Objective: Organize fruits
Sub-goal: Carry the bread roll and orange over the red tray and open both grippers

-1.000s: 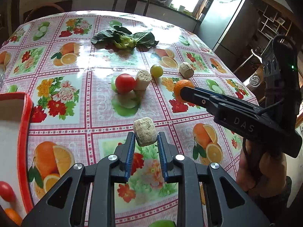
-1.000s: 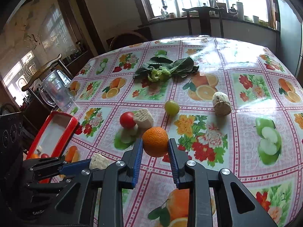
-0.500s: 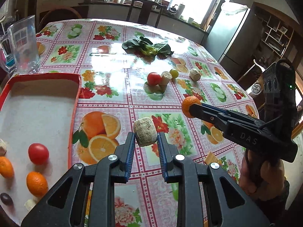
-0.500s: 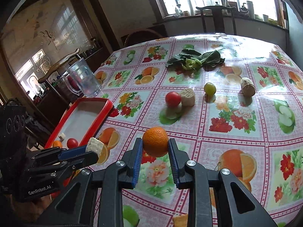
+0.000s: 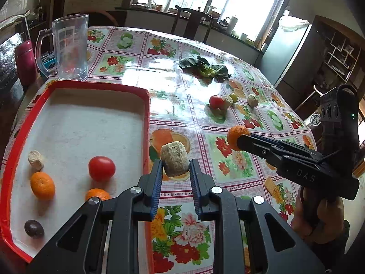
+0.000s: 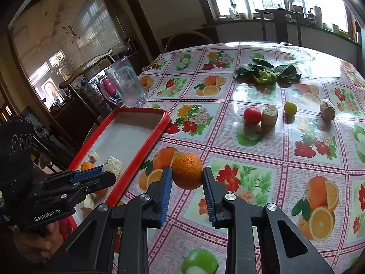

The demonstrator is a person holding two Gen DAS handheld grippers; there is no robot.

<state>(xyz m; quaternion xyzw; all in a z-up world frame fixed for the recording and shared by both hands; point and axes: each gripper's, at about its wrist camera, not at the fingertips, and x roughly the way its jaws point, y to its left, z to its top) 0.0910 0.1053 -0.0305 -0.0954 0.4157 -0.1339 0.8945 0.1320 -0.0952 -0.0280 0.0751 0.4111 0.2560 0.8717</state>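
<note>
clearly the left gripper (image 5: pixel 175 171), clamped on a pale chunk (image 5: pixel 174 159), hangs at the red tray (image 5: pixel 146 114)'s right rim; the right gripper (image 6: pixel 187 182), gripping an orange (image 6: pixel 187 174), sits farther right over the table (image 6: pixel 262 159).

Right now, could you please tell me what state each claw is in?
Left claw: closed on the pale corn-cob chunk.
Right claw: closed on the orange.
</note>
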